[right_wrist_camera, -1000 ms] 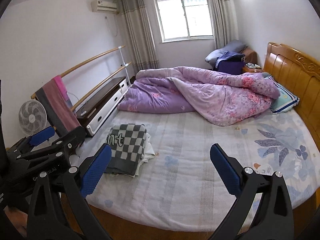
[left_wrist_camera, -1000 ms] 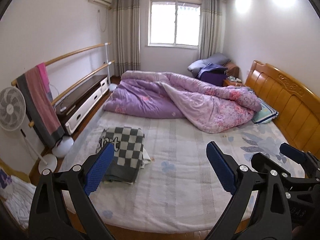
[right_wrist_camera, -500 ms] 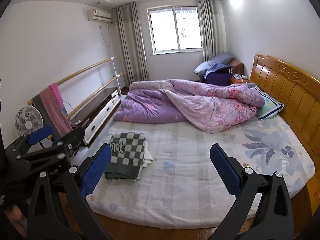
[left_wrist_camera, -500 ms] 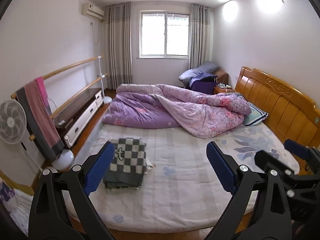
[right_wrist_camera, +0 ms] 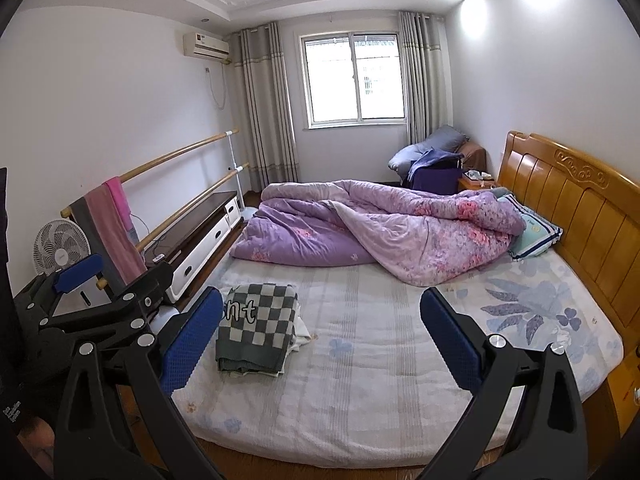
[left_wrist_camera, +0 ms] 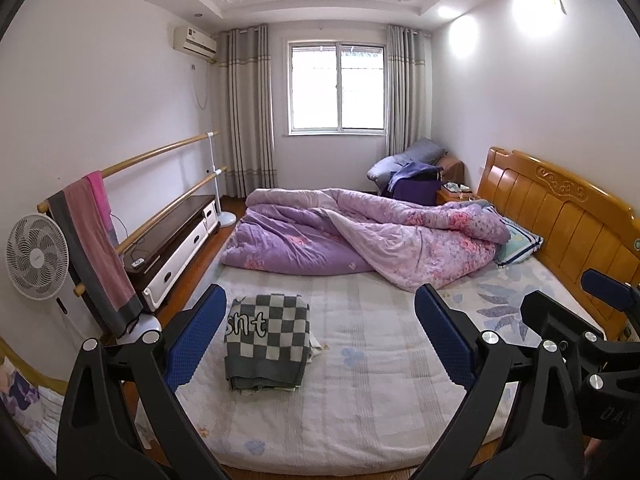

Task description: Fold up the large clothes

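Both claws hang wide open and hold nothing: the left gripper [left_wrist_camera: 320, 340] and the right gripper [right_wrist_camera: 322, 338] frame the lower part of their views, well back from the bed [left_wrist_camera: 360, 400]. Lower left of centre in both views lies the checkered garment [left_wrist_camera: 267, 342], already a compact folded stack near the left edge of the mattress, with a paler cloth [right_wrist_camera: 301, 332] peeking out at its right side.

Risks from here, as I judge them: a careless pinch on the top layer alone could pull the stack apart and undo the fold; a nudge toward the near left edge could send it sliding off to the floor. Reaching past it, a claw could snag the purple quilt [left_wrist_camera: 360, 236] heaped across the middle of the frame, dragging bedding over the folded stack.
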A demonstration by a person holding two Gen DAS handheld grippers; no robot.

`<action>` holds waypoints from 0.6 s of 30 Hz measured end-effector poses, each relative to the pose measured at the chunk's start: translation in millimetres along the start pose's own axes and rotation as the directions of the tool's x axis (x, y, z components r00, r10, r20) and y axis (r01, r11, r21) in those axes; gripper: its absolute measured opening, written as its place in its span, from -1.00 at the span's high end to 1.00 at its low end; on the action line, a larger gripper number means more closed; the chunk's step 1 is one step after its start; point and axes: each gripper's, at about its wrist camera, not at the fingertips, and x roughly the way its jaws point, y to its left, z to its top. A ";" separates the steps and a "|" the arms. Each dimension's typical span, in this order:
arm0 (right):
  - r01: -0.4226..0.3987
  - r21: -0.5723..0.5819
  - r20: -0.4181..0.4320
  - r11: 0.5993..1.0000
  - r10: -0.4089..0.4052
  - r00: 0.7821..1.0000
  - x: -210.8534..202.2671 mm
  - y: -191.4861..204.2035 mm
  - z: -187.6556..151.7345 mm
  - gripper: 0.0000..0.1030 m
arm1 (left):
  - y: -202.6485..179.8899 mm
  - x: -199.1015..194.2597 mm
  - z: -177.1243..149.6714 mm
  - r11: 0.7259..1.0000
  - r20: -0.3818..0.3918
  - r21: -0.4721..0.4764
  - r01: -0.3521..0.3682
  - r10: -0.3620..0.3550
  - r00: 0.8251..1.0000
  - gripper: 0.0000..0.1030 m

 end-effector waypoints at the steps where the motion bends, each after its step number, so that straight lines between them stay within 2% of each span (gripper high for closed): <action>1: -0.001 -0.001 0.002 1.000 0.001 1.000 -0.9 0.9 0.9 -0.85 | 0.7 -0.6 0.7 1.000 0.003 -0.002 0.000 0.000 1.000 -0.86; 18: 0.020 -0.010 0.027 1.000 -0.020 0.999 -1.8 8.5 5.5 -0.85 | 10.5 1.7 5.0 0.999 0.021 -0.028 0.025 -0.024 0.999 -0.86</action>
